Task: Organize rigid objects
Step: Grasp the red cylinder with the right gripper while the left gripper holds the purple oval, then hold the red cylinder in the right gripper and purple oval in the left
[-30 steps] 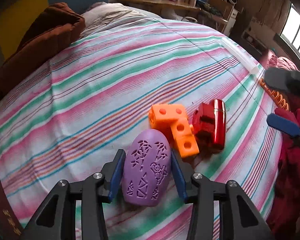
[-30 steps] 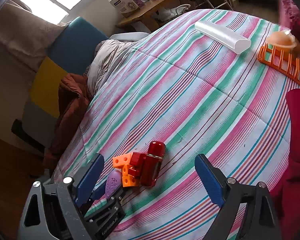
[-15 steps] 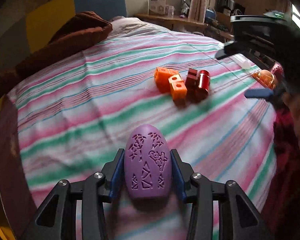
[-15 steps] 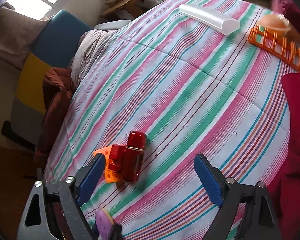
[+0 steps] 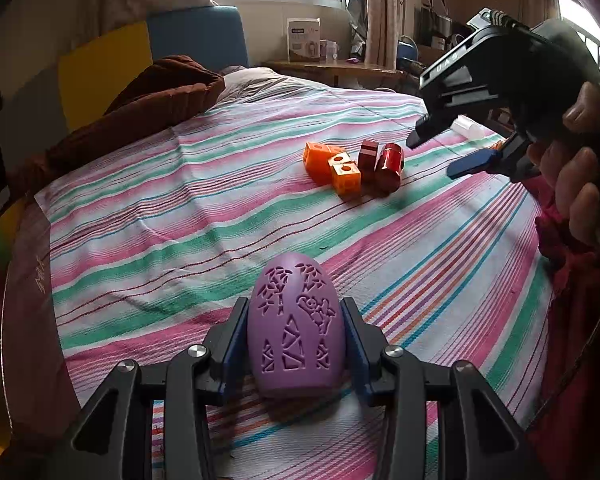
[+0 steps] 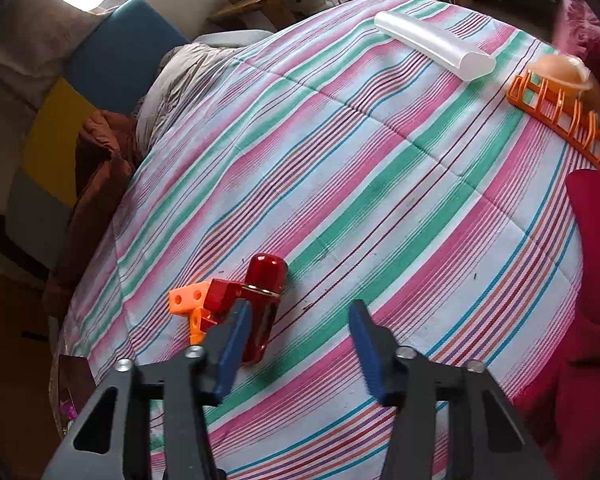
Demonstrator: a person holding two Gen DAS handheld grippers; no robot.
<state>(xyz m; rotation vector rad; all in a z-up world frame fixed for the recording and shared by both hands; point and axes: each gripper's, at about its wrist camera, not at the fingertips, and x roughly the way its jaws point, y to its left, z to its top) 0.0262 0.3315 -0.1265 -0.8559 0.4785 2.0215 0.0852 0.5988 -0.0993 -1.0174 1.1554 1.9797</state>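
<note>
Left gripper is clamped on the purple egg-shaped piece, blue pads pressed against both its sides; the egg is seen with its narrow end pointing away, near the close edge of the striped bedspread, and whether it rests on the cloth or is lifted cannot be told. Right gripper is spread wide with nothing between its pads, positioned over the bedspread just beside the red cylinder; its left pad overlaps the cylinder in the right wrist view, contact cannot be confirmed. The cylinder is lying on its side, touching the dark red block, which is touching the orange cube piece; all three are clustered together, well apart from the egg. Toward the far edge of the bed, a translucent white tube is lying flat and an orange rack is seen with a pale orange dome on it.
</note>
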